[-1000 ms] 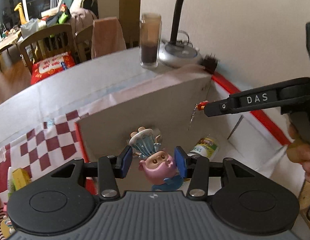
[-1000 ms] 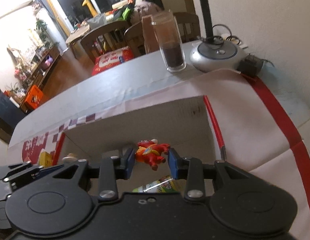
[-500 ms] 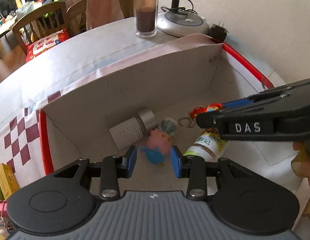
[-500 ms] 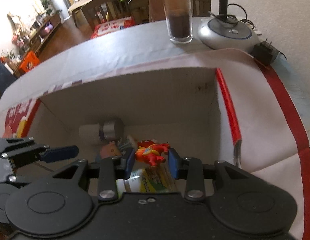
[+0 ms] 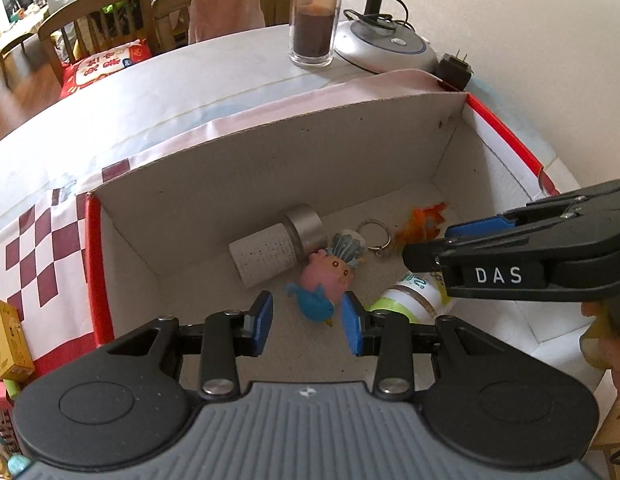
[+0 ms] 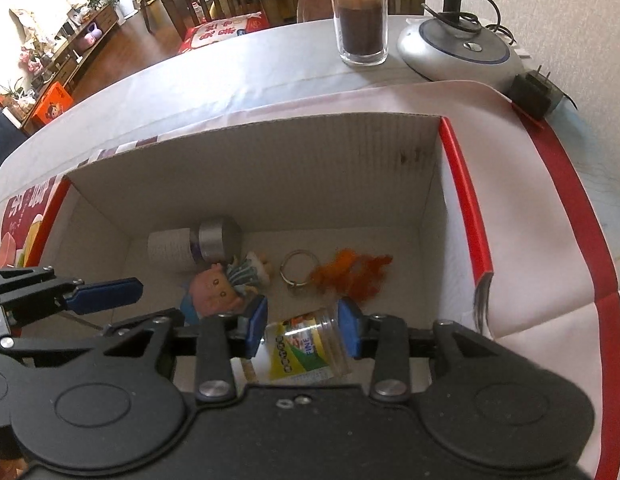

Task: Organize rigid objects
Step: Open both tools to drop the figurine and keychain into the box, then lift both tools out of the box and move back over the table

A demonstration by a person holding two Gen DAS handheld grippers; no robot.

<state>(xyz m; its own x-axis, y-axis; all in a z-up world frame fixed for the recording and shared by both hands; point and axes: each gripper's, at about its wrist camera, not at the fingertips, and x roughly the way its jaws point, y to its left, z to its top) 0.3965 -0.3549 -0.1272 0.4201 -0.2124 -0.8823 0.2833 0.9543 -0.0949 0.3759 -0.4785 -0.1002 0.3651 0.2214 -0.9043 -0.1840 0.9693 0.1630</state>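
An open cardboard box (image 5: 270,168) with red edges holds a white bottle with a silver cap (image 5: 270,254), a clear jar with a green and yellow label (image 6: 306,344), a pink figure (image 5: 326,276) and an orange-red keychain figure (image 6: 350,274). All of them lie on its floor. My left gripper (image 5: 307,326) hangs open above the pink figure, with nothing between its pads. My right gripper (image 6: 303,328) hovers over the jar; its jaws are opening and grip nothing. The keychain figure lies blurred just beyond it, and each gripper shows at the edge of the other's view.
Behind the box stand a tall glass with dark contents (image 5: 314,20), a silver lamp base (image 5: 386,48) and a black plug adapter (image 5: 454,70). A yellow packet (image 5: 8,340) lies left of the box. Wooden chairs (image 5: 98,20) stand past the table's far edge.
Both grippers sank into the box. The left one let go of the pink figure, which now lies on the floor. The right one has just released the orange-red keychain figure.
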